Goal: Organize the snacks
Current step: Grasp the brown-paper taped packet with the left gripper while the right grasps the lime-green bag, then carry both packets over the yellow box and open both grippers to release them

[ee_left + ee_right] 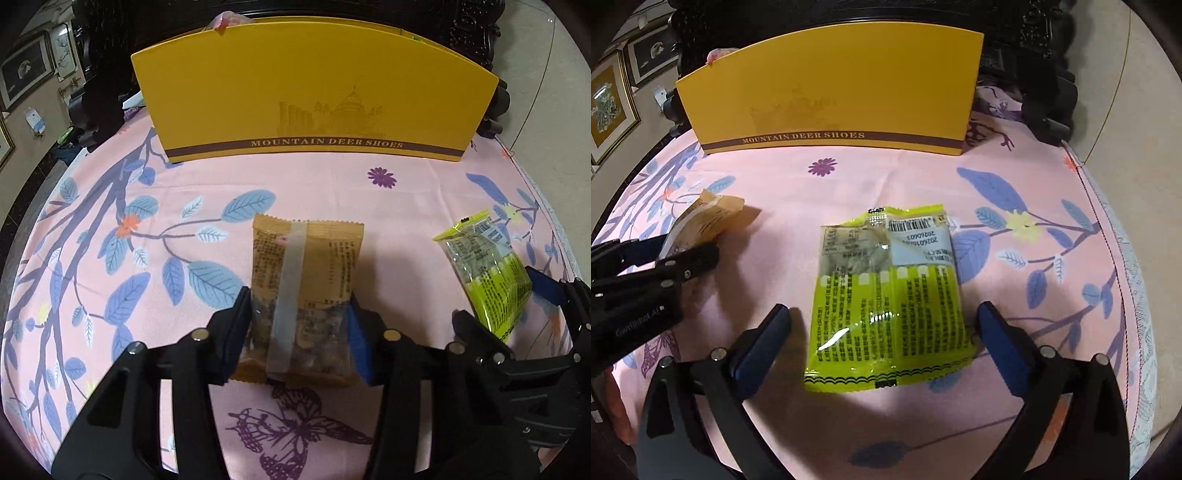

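Note:
My left gripper [299, 306] is shut on an orange snack packet [306, 266], its blue pads pressing both sides of the packet's lower half. The packet also shows at the left of the right wrist view [709, 218], held by the left gripper [683, 254]. A lime-green snack packet [886, 295] lies flat on the pink cloth. My right gripper [886, 317] is open, one finger on each side of the green packet, not touching it. The green packet [487, 273] and the right gripper [498, 299] show at the right of the left wrist view.
A yellow shoe box [314, 96] marked MOUNTAIN DEER SHOES stands at the back of the table, also in the right wrist view [831, 88]. A pink wrapper [225, 18] peeks over its rim. The pink floral tablecloth [184, 177] covers the table; its right edge [1108, 221] drops off.

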`<state>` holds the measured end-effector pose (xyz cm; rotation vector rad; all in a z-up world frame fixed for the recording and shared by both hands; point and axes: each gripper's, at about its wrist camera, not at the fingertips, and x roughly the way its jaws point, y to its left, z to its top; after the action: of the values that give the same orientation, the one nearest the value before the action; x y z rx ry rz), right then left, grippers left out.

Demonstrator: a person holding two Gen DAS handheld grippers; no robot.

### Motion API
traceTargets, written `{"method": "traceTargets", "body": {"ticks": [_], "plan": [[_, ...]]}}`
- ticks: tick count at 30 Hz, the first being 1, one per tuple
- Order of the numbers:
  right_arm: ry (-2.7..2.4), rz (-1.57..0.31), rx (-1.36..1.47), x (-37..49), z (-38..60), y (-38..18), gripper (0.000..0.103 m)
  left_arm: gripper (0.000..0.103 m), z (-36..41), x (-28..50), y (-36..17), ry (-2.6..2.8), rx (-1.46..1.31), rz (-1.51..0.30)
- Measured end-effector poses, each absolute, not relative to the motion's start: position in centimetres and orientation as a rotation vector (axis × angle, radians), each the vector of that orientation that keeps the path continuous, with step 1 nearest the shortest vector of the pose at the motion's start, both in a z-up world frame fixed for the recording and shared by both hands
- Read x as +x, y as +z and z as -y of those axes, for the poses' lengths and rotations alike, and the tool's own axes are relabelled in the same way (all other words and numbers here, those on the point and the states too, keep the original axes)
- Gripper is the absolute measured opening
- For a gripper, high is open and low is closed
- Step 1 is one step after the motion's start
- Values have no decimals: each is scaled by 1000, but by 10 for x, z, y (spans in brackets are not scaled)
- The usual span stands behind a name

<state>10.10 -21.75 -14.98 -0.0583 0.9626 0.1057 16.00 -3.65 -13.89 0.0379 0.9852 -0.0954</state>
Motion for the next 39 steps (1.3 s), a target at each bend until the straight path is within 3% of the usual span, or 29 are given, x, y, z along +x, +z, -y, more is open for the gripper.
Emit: {"method": "traceTargets", "body": {"ticks": [2,3,7,26,31,39], "plan": [[104,-944,-59,99,215,-148,86,43,34,158,-139,-101,31,-984],[107,-933,-62,98,212,-146,74,43,33,157,-138,-105,25,-987],[99,-922,-47,96,210,-146,71,43,26,149,-136,-129,-13,-1002],[160,-790,63,56,193,-64,70,43,-1,106,-60,-196,1,-865],[199,-771,38,85,189,-27,70,43,-4,144,-25,-209,-5,-848],[209,-757,135,187,190,20,71,43,-4,271,33,-175,-41,-855]]}}
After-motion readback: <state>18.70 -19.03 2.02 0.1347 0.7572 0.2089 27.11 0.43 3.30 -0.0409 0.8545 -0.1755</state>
